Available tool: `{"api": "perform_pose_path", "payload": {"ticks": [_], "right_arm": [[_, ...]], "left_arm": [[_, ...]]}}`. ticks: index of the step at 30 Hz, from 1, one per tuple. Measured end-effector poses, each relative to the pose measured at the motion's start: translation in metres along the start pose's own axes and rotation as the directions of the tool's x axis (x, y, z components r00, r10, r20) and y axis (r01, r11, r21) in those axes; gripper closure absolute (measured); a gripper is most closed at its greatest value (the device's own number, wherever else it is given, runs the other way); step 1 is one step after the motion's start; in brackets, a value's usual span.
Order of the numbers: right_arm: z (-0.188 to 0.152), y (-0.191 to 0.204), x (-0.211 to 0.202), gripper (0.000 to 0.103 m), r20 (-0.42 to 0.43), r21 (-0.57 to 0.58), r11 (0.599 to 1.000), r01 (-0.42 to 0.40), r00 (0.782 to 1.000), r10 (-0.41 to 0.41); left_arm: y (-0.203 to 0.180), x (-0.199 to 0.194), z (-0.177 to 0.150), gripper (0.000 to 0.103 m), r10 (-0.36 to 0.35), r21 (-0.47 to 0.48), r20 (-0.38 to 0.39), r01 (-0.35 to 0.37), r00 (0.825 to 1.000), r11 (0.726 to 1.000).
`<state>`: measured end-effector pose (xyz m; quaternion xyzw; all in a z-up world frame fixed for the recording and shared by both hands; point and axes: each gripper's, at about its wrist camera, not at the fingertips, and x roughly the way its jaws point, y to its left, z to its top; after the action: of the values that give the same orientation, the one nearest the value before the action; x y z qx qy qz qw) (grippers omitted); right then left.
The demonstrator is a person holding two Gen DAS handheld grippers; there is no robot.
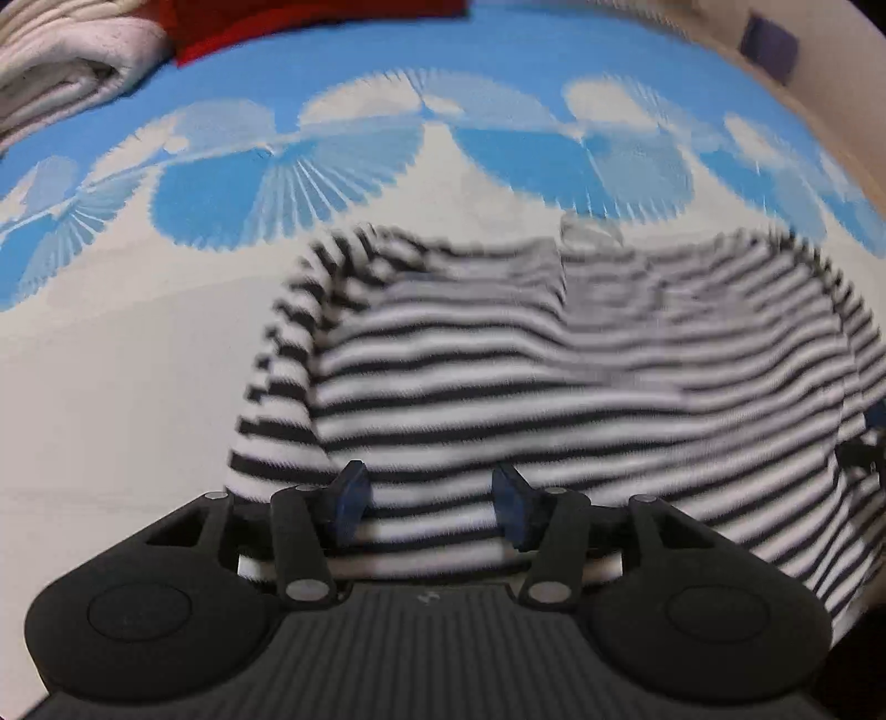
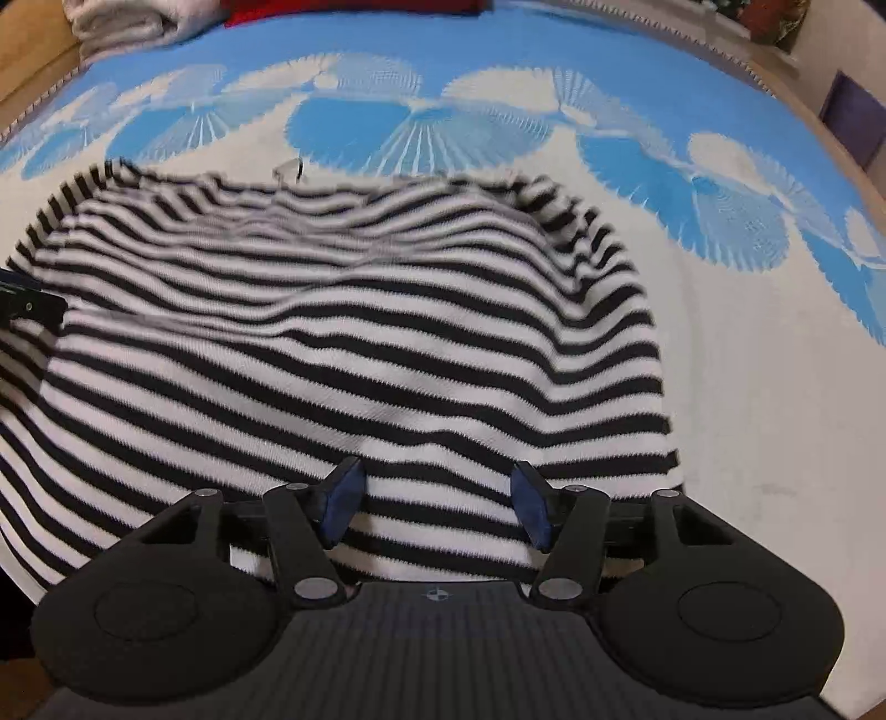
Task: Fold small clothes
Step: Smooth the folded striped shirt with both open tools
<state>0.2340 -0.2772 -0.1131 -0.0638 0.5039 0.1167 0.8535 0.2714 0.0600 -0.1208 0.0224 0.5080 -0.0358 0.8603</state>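
A black-and-white striped knit top lies spread on the bed, with a small clear hanger hook at its far edge. My left gripper is open over the near left part of the top, its blue pads apart with striped cloth between them. My right gripper is open over the near right part of the same top. A sleeve is folded in along the left side and another along the right side. The left gripper's tip shows at the left edge of the right wrist view.
The bedspread is white with blue fan shapes. A folded pale towel and a red cloth lie at the far left corner. A wooden bed edge and a dark purple object are at the far right.
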Motion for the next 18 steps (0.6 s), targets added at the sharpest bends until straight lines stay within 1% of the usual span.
{"api": "perform_pose_path", "payload": {"ticks": [1, 3, 4, 5, 7, 8, 10, 12, 14, 15, 17, 18], "right_arm": [[0.000, -0.002, -0.005, 0.043, 0.030, 0.008, 1.000, 0.000, 1.000, 0.000], [0.000, -0.008, -0.012, 0.043, 0.069, 0.033, 0.999, 0.018, 0.997, -0.020], [-0.001, -0.013, -0.013, 0.043, 0.069, 0.052, 0.998, 0.031, 0.997, -0.035], [-0.002, -0.019, -0.013, 0.043, 0.056, 0.076, 0.996, 0.048, 0.997, -0.052], [-0.006, -0.032, -0.007, 0.043, 0.004, 0.133, 0.988, 0.083, 0.996, -0.085], [-0.008, -0.039, -0.003, 0.044, -0.029, 0.163, 0.980, 0.111, 0.994, -0.107], [-0.010, -0.049, -0.004, 0.044, -0.047, 0.208, 0.971, 0.120, 0.992, -0.113], [-0.010, -0.055, -0.010, 0.044, -0.027, 0.246, 0.963, 0.107, 0.994, -0.103], [-0.011, -0.058, -0.015, 0.044, -0.009, 0.247, 0.962, 0.115, 0.993, -0.116], [-0.012, -0.059, -0.016, 0.044, -0.007, 0.241, 0.962, 0.126, 0.992, -0.128], [-0.016, -0.062, -0.014, 0.044, -0.032, 0.231, 0.959, 0.163, 0.987, -0.159], [-0.020, -0.064, -0.009, 0.044, -0.068, 0.229, 0.955, 0.189, 0.982, -0.178]], "left_arm": [[0.003, 0.000, 0.001, 0.047, 0.004, -0.015, 0.005, -0.004, 1.000, 1.000], [0.005, 0.008, -0.002, 0.047, 0.030, -0.024, -0.049, -0.031, 0.998, 0.999], [0.005, 0.014, -0.004, 0.047, 0.042, -0.020, -0.081, -0.043, 0.996, 0.999], [0.004, 0.016, -0.005, 0.047, 0.053, -0.012, -0.093, -0.054, 0.994, 0.998], [0.002, 0.012, -0.004, 0.047, 0.070, 0.004, -0.067, -0.070, 0.995, 0.998], [0.000, 0.008, -0.003, 0.047, 0.078, 0.017, -0.041, -0.077, 0.996, 0.997], [-0.010, -0.007, -0.002, 0.047, 0.076, 0.078, 0.047, -0.080, 0.996, 0.994], [-0.017, -0.015, -0.002, 0.047, 0.032, 0.132, 0.097, -0.045, 0.995, 0.990], [-0.031, -0.020, -0.006, 0.047, -0.048, 0.192, 0.107, 0.027, 0.993, 0.981], [-0.037, -0.022, -0.008, 0.047, -0.076, 0.223, 0.111, 0.049, 0.991, 0.974], [-0.050, -0.026, -0.011, 0.046, -0.127, 0.280, 0.117, 0.090, 0.985, 0.956], [-0.057, -0.028, -0.013, 0.045, -0.158, 0.305, 0.111, 0.118, 0.981, 0.945]]}}
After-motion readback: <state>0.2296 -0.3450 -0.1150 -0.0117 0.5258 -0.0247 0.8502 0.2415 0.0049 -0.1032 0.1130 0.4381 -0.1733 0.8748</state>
